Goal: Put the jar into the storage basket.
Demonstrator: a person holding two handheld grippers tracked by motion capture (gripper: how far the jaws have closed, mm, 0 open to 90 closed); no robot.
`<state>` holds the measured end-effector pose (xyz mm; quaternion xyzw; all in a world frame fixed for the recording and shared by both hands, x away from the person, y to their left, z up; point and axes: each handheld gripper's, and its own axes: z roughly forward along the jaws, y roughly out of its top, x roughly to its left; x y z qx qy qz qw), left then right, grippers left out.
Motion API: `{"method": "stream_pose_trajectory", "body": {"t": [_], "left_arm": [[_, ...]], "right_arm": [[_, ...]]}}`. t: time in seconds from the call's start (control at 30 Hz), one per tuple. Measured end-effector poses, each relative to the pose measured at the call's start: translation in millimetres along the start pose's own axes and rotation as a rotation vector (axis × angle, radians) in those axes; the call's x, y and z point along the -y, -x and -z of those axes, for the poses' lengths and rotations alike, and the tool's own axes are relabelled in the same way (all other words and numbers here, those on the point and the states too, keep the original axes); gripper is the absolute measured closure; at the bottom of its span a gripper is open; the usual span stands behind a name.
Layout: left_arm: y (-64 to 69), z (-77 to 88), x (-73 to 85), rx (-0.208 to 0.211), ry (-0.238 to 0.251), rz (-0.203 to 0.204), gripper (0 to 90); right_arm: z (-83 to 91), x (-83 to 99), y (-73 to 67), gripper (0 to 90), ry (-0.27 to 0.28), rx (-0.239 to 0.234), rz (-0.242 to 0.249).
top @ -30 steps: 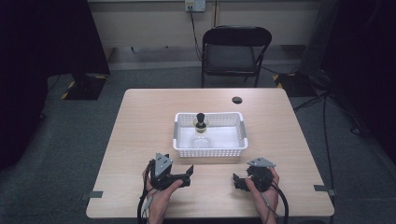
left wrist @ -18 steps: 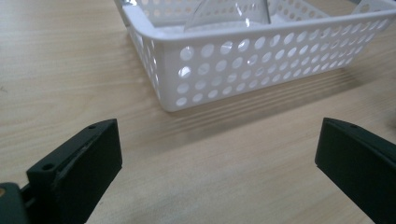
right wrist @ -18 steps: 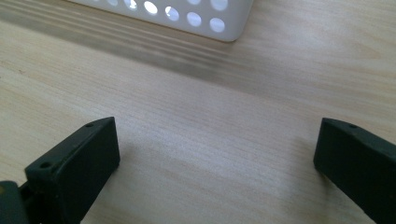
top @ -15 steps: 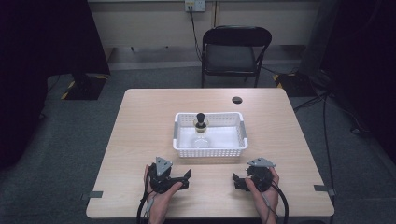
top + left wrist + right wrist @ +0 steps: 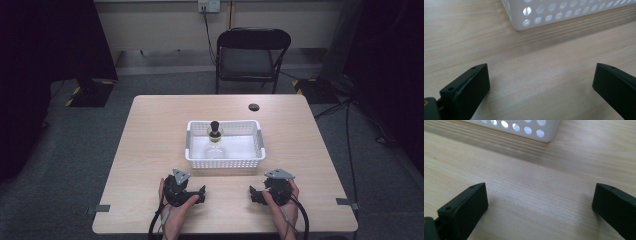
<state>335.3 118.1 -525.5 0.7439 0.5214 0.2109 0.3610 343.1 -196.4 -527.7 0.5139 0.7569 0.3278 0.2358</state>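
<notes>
A white perforated basket point(image 5: 224, 162) stands at the middle of the light wooden table point(image 5: 160, 130). Inside it, near the back wall, is a small clear glass vessel with a black stopper point(image 5: 215, 131). My left gripper point(image 5: 199, 194) rests near the table's front edge, left of centre and in front of the basket. It is open with nothing between its jaws. My right gripper point(image 5: 256, 194) rests open and empty at the front right. The left gripper view point(image 5: 541, 75) shows bare wood and a basket corner point(image 5: 564, 12). The right gripper view point(image 5: 540, 195) shows the other near basket corner point(image 5: 524, 127).
A small black disc point(image 5: 254, 107) lies on the table behind the basket, toward the right. A dark folding chair point(image 5: 252, 55) stands past the far edge. Cables trail from both grippers over the front edge. Dark curtains flank the room.
My left gripper has sunk slightly and settled on the table near the front edge. The right gripper and the basket have not moved.
</notes>
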Motion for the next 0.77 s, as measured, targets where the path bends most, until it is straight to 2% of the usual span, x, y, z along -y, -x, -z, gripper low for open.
{"method": "stream_pose_trajectory", "body": {"t": [0.17, 0.33, 0.77], "left_arm": [[1.4, -1.0, -0.5, -0.015, -0.008, -0.011, 0.5], [7.1, -3.8, -1.3, -0.058, -0.03, -0.045, 0.3], [7.0, -3.8, -1.5, -0.058, -0.031, -0.047, 0.1]], "right_arm": [[0.0, 0.0, 0.0, 0.0, 0.0, 0.0, 0.0], [0.0, 0.0, 0.0, 0.0, 0.0, 0.0, 0.0], [0.0, 0.0, 0.0, 0.0, 0.0, 0.0, 0.0]]}}
